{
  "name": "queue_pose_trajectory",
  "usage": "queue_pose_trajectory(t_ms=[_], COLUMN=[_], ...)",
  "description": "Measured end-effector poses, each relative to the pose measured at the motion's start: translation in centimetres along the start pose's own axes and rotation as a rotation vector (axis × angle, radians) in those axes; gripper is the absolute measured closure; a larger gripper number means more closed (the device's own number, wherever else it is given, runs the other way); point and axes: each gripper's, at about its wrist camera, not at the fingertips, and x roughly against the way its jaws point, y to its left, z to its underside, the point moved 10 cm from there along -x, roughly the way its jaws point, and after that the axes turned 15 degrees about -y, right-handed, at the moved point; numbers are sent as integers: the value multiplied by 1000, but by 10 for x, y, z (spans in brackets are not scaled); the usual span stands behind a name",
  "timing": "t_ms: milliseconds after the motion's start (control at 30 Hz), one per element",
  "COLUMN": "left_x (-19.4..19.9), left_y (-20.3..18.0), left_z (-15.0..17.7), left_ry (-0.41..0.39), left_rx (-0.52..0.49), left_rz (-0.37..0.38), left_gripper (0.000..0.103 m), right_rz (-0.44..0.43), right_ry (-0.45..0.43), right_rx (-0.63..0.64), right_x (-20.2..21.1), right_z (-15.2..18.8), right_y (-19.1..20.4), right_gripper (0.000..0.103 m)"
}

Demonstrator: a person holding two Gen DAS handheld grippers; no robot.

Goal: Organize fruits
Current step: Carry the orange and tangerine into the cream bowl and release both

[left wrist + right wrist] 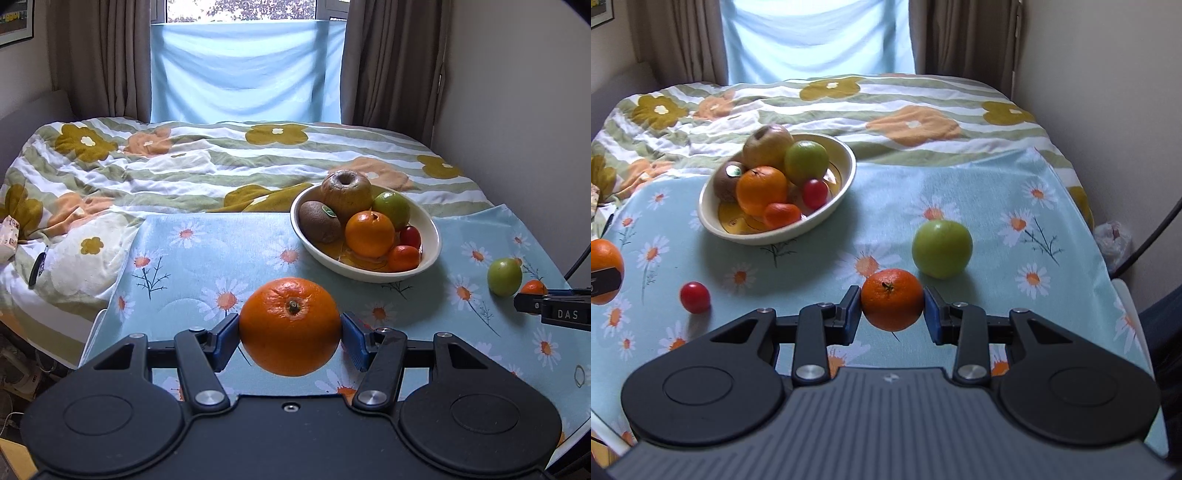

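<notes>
Bowl [827,210] of fruit rear-left on table [1015,177]; apple [942,248] right, tomato [695,297] front-left.

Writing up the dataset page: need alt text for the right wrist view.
The right gripper clamps a small orange just above a daisy-print tablecloth. A green apple sits just beyond it and a cherry tomato lies to the left. Farther back, a cream bowl holds mixed fruit.
</notes>
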Motion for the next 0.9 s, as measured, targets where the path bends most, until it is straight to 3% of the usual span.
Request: queue_pose_trajectory(t_ms=[500, 900], left_x=[27, -19], left_y=[-31, -55], left_z=[-43, -68], left_ry=[-59, -78], left_rx=[52, 42], left_rz=[-33, 6], left_gripper=[40, 40], right_rz=[-154, -199], right_ry=[-23, -50], right_rx=[73, 103], right_x=[23, -8], right_z=[-63, -98], right_y=[2, 6], right_gripper=[52, 52])
